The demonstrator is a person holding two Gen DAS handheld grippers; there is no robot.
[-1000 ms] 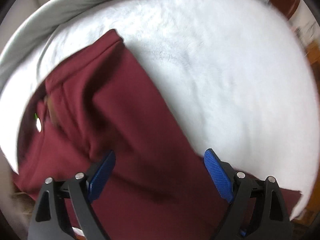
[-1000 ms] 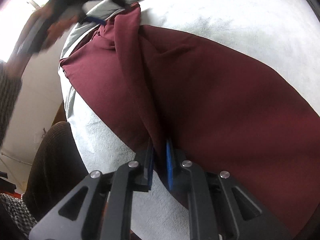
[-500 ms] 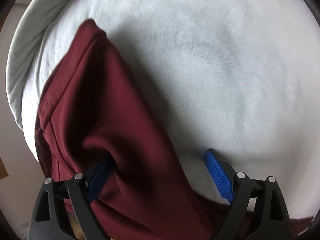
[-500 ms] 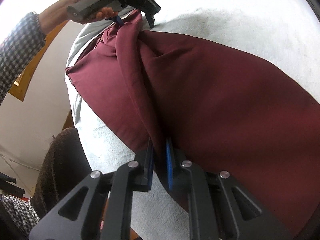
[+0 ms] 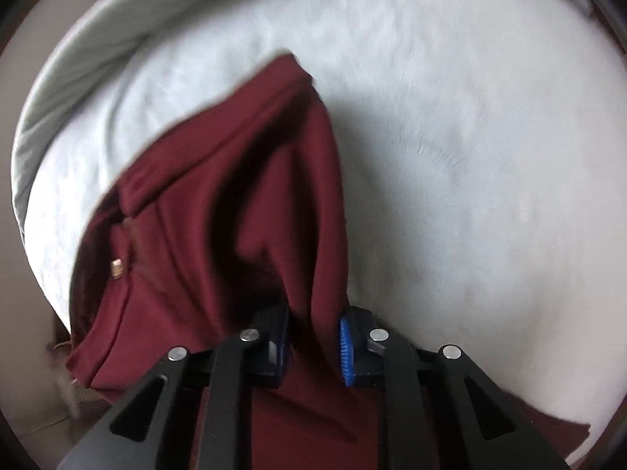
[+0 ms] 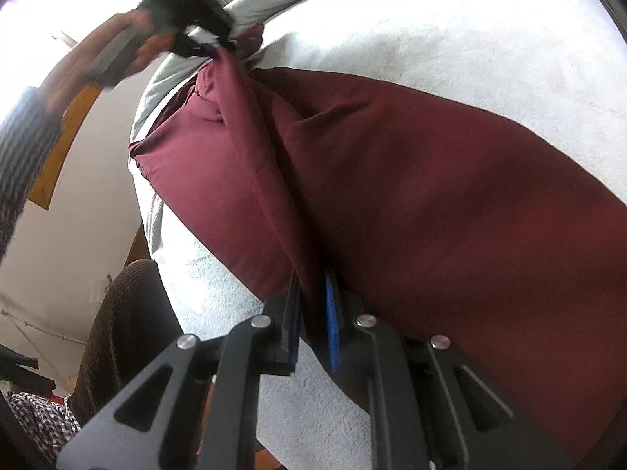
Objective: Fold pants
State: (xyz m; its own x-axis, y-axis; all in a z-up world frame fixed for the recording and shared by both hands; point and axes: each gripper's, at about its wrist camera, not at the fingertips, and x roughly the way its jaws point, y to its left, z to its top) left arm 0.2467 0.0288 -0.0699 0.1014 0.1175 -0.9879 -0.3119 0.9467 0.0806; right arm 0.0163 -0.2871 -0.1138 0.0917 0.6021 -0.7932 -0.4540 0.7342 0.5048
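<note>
Dark red pants (image 5: 235, 203) lie on a white fleecy bed cover (image 5: 470, 156). My left gripper (image 5: 313, 342) is shut on a lifted fold of the pants near the waistband, where a small brass button (image 5: 116, 265) shows. In the right wrist view the pants (image 6: 431, 196) stretch across the cover, and my right gripper (image 6: 313, 313) is shut on a raised ridge of the cloth. The left gripper (image 6: 203, 45) shows there at the far end, pinching the same ridge.
A grey pillow or rolled duvet (image 5: 98, 51) lines the far edge of the bed. The person's brown-trousered leg (image 6: 125, 313) and checked sleeve (image 6: 23, 149) are at the left, beside the bed's edge. A wooden frame (image 6: 62, 145) hangs on the wall.
My left gripper was open over the waist end of the pants and has closed on a fold of cloth. My right gripper has stayed shut on the pants.
</note>
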